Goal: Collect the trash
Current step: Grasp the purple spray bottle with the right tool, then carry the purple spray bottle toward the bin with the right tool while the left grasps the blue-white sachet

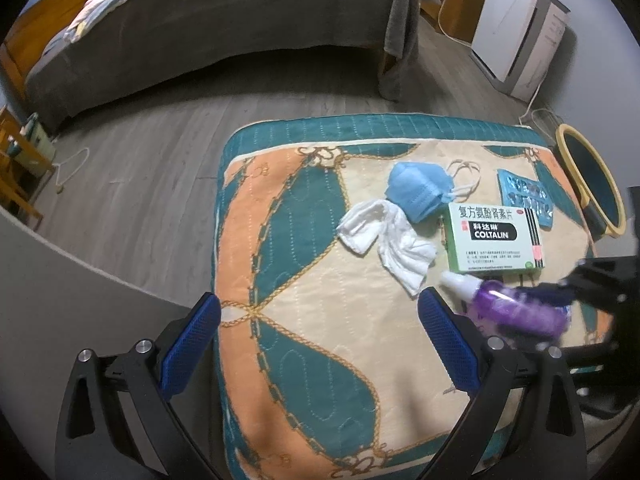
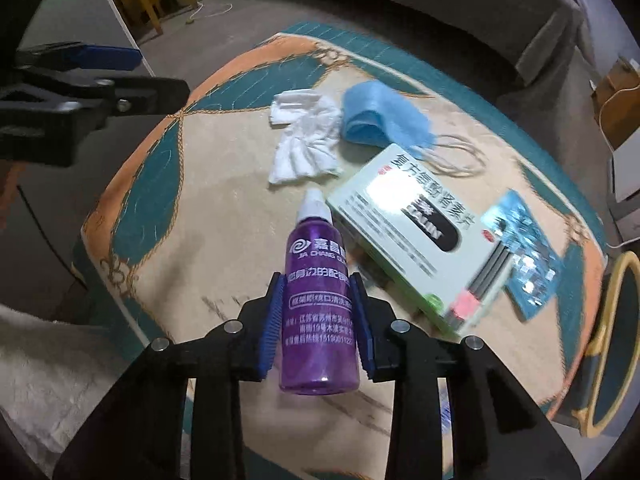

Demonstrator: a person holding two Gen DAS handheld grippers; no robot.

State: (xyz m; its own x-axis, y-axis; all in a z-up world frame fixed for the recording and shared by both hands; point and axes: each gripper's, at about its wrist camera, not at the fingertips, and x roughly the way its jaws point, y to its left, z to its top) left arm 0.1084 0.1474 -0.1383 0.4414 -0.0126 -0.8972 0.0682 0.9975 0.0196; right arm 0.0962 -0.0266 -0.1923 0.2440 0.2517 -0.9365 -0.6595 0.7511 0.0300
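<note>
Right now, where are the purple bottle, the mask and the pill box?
Purple bottle [image 2: 318, 312]: right wrist view, on its printed label between the pads.
Mask [image 1: 418, 192]: left wrist view, on the blue folded body.
Pill box [image 1: 494, 238]: left wrist view, on the top face.

Quilted pad [image 1: 304, 320] on floor [image 1: 140, 168]; on it: tissue [image 1: 390, 240], mask [image 1: 420, 192], med box [image 1: 494, 238], blister pack [image 1: 526, 196].

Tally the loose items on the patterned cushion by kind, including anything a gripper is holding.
Purple bottle, between the right gripper's pads: 1
Green-and-white medicine box: 1
Blue face mask: 1
White crumpled tissue: 1
Blue blister pack: 1
Total: 5
</note>
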